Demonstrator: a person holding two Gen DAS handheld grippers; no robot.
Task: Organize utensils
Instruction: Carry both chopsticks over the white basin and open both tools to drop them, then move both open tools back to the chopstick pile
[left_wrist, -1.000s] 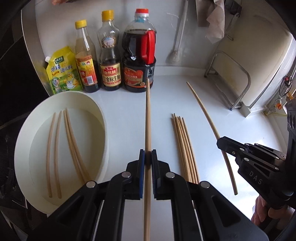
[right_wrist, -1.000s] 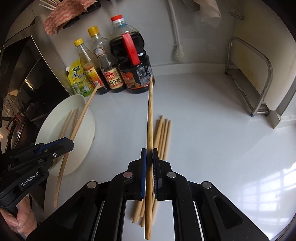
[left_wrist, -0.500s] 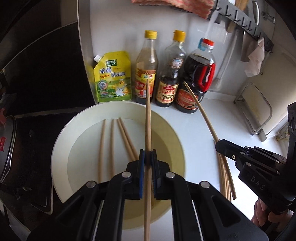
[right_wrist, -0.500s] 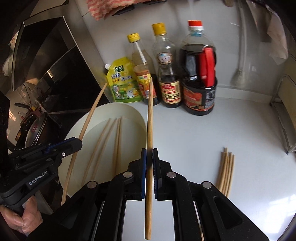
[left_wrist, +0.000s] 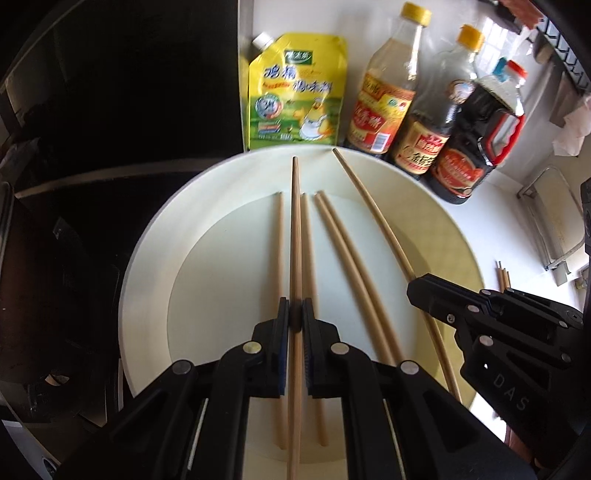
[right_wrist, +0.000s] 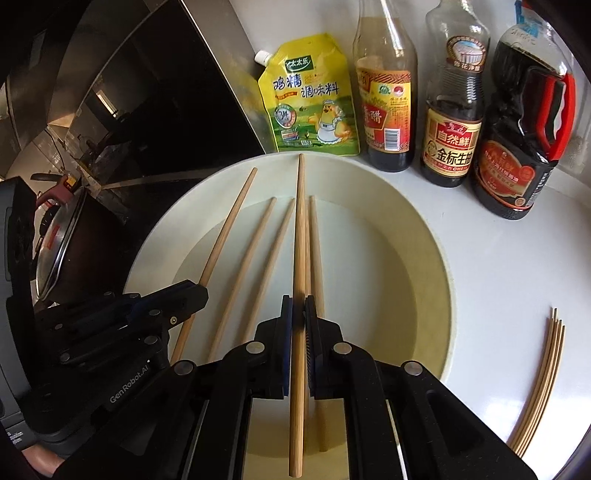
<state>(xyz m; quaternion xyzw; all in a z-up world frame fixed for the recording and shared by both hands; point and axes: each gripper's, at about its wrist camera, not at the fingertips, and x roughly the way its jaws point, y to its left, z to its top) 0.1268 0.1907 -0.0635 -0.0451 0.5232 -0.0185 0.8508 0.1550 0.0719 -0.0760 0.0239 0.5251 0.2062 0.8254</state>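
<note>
A round cream plate (left_wrist: 436, 221) (right_wrist: 417, 236) holds several wooden chopsticks (left_wrist: 343, 236) (right_wrist: 258, 243) lying side by side. My left gripper (left_wrist: 295, 314) is shut on one chopstick (left_wrist: 294, 221) and holds it over the plate, pointing away. My right gripper (right_wrist: 298, 306) is shut on another chopstick (right_wrist: 300, 229), also over the plate. In the left wrist view the right gripper (left_wrist: 417, 288) is at the right with its chopstick (left_wrist: 373, 214). In the right wrist view the left gripper (right_wrist: 201, 291) is at the left with its chopstick (right_wrist: 229, 229).
A yellow seasoning pouch (left_wrist: 295, 96) (right_wrist: 314, 107) and three sauce bottles (left_wrist: 384, 92) (right_wrist: 454, 110) stand behind the plate. A bundle of chopsticks (right_wrist: 543, 380) (left_wrist: 503, 277) lies on the white counter to the right. A black stove (left_wrist: 110, 110) and a pot (right_wrist: 62, 240) are at the left.
Both grippers have moved left from the counter, each carrying its chopstick, and lower over the plate. The loose bundle is now far to the right.
</note>
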